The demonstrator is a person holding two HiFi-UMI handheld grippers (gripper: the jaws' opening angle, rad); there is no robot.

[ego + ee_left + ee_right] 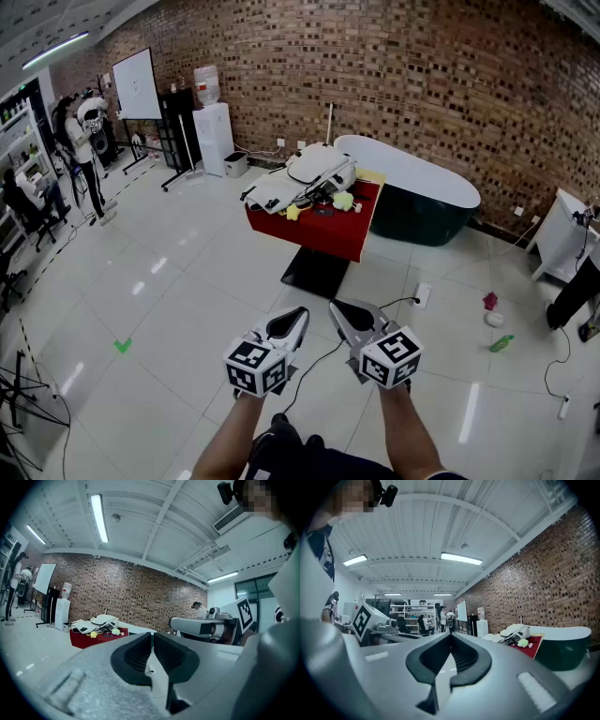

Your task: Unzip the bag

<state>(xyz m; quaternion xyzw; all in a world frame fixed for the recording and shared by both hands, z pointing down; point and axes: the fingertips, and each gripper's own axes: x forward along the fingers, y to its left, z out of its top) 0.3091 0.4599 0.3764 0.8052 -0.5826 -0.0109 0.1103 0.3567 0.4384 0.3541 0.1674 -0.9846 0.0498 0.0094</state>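
A white bag lies on a red-draped table several steps ahead of me, with small yellow-green items beside it. Both grippers hang in the air well short of the table, side by side over the floor. My left gripper has its jaws together with nothing between them. The jaws of my right gripper are likewise pressed together and empty. The bag is small and distant in the left gripper view, and the bag is also far off in the right gripper view.
A dark green and white bathtub stands right behind the table. A whiteboard, a water dispenser and people are at the far left. A green bottle and a cable lie on the tiled floor.
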